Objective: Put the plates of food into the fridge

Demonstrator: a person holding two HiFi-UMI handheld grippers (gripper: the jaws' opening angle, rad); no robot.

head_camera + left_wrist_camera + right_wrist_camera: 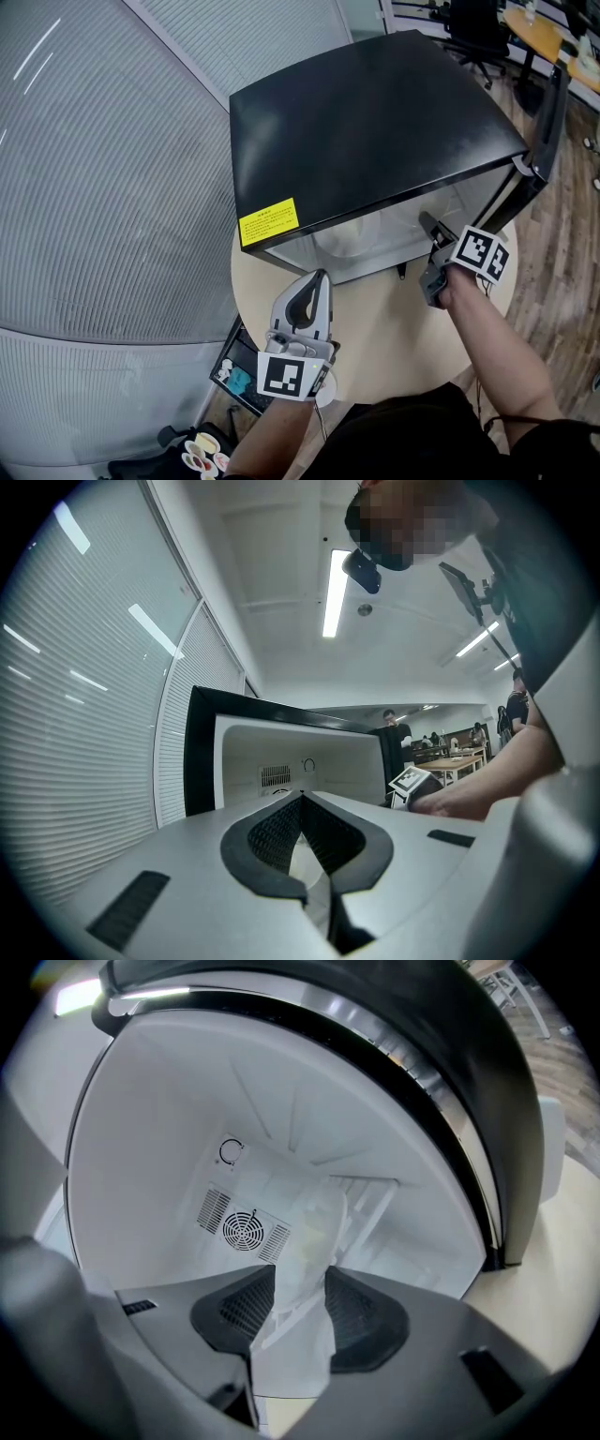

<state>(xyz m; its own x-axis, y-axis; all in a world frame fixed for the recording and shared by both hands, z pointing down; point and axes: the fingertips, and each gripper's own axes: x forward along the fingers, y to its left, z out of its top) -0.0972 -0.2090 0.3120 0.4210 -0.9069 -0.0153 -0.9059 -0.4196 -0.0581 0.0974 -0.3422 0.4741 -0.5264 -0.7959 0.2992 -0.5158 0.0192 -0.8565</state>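
Observation:
A black mini fridge (375, 122) stands on a round beige table (394, 328) with its door (548, 122) swung open to the right. My right gripper (427, 225) reaches into the right side of the white interior (169, 1147). Its jaws (295, 1274) stand open, and a pale, blurred plate (305, 1232) with something yellowish on it lies in the gap between them. Something whitish (352, 239) shows inside the fridge in the head view. My left gripper (319, 274) hovers over the table in front of the fridge, shut (300, 799) and empty.
A round fan vent (246, 1232) sits on the fridge's back wall. On the floor at lower left lie a dark tray (234, 375) with small items and several small plates (202, 455). Blinds fill the left; office chairs and desks (525, 28) stand behind.

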